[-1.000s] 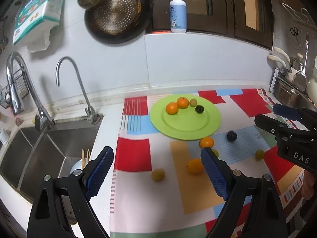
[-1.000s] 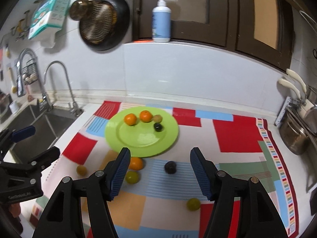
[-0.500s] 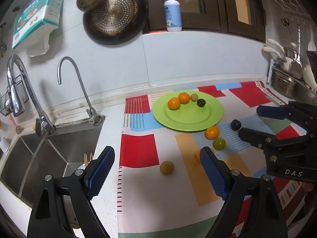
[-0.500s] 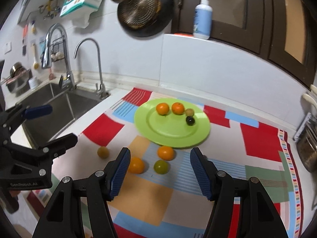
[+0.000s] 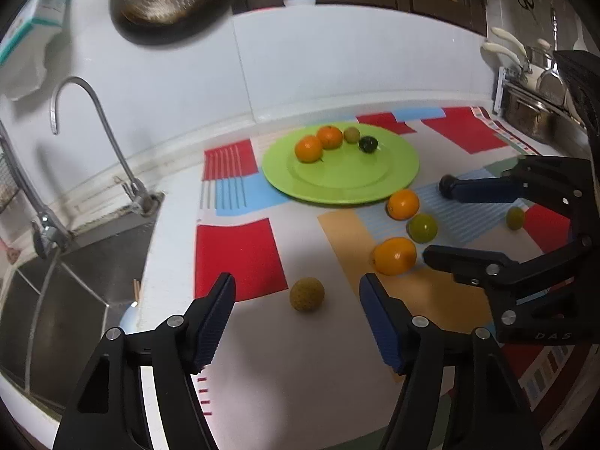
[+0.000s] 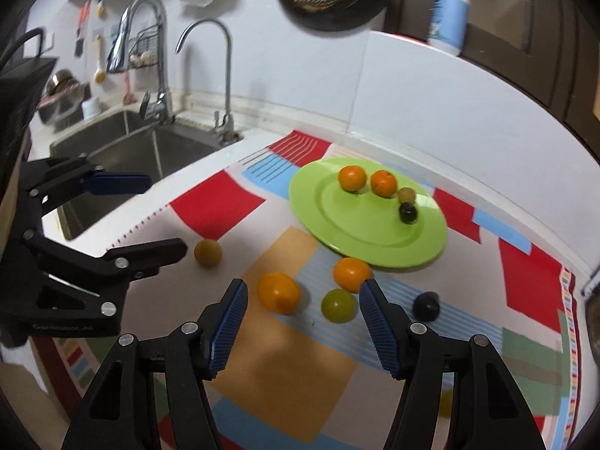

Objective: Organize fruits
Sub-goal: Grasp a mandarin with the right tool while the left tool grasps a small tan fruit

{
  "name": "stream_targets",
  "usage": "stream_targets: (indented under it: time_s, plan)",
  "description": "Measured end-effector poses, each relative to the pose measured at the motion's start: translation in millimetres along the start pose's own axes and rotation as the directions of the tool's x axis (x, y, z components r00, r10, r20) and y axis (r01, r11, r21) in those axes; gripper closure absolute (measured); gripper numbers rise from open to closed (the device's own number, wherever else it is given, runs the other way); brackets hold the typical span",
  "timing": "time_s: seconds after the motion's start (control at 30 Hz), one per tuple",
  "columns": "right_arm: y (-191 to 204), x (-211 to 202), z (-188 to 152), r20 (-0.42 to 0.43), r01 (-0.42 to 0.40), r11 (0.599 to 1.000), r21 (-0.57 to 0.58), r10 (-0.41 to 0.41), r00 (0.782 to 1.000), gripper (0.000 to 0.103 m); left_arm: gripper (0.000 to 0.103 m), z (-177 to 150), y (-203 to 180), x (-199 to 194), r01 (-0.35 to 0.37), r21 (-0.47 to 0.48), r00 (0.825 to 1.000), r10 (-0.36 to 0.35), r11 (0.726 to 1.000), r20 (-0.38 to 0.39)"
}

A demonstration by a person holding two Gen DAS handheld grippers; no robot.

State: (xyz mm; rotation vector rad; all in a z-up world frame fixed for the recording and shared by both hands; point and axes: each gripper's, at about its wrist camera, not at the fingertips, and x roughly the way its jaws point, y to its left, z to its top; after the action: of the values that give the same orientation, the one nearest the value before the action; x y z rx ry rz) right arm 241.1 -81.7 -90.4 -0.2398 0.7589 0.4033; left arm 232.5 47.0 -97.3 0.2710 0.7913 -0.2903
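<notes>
Left wrist view: the left gripper hangs low over the patterned mat on the desk, its jaws closing with a yellow-brown fruit lying between them, not yet pinched. To its right lie an orange, a green fruit and a second orange just beside the rim of the green plate. On the plate sit two oranges, a small greenish fruit and a dark fruit, all near the far edge. The right gripper reaches in from the right edge; a dark fruit lies by its upper finger and another green fruit shows between its fingers farther back.

Right wrist view: the right gripper stands apart, holding nothing, above the orange and green fruit. The dark fruit lies outside its right finger. The sink is at left.
</notes>
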Motion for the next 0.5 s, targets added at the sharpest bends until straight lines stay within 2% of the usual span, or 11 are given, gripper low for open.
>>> stream_targets:
  time_s: [0.17, 0.5]
  plan:
    - [-0.9, 20.8, 0.0, -0.050, -0.062, 0.998, -0.001, 0.062, 0.997, 0.051, 0.041, -2.7, 2.0, 17.1, 0.030, -0.009, 0.999, -0.030, 1.000, -0.039]
    - [-0.9, 43.7, 1.6, -0.087, -0.119, 0.993, 0.013, 0.120, 0.989, 0.056, 0.053, -5.4, 8.1, 41.3, 0.100, -0.067, 0.989, -0.107, 0.993, -0.103]
